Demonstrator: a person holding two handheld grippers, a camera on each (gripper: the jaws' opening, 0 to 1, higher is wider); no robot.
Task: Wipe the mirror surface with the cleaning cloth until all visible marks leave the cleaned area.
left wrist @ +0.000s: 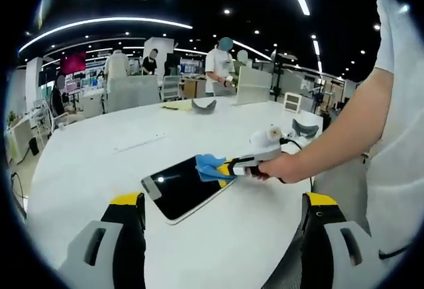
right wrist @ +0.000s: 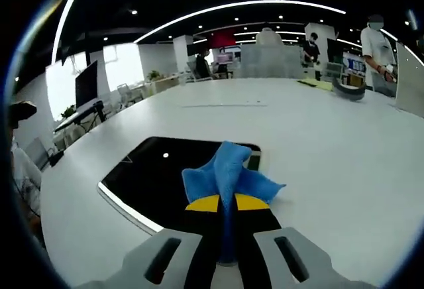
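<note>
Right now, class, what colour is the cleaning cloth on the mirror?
Blue. The cleaning cloth on the mirror shows best in the right gripper view.

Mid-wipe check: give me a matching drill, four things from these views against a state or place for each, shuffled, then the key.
Things:
1. blue cleaning cloth
2. flat dark rectangular mirror
3. left gripper
4. right gripper

States:
A. jaws wide apart, holding nothing
B. lying flat on the round white table
C. jaws shut on the cloth
D. pinched between yellow-tipped jaws, resting on the mirror

Pairs: 1-D, 2-B, 3-A, 4-C
</note>
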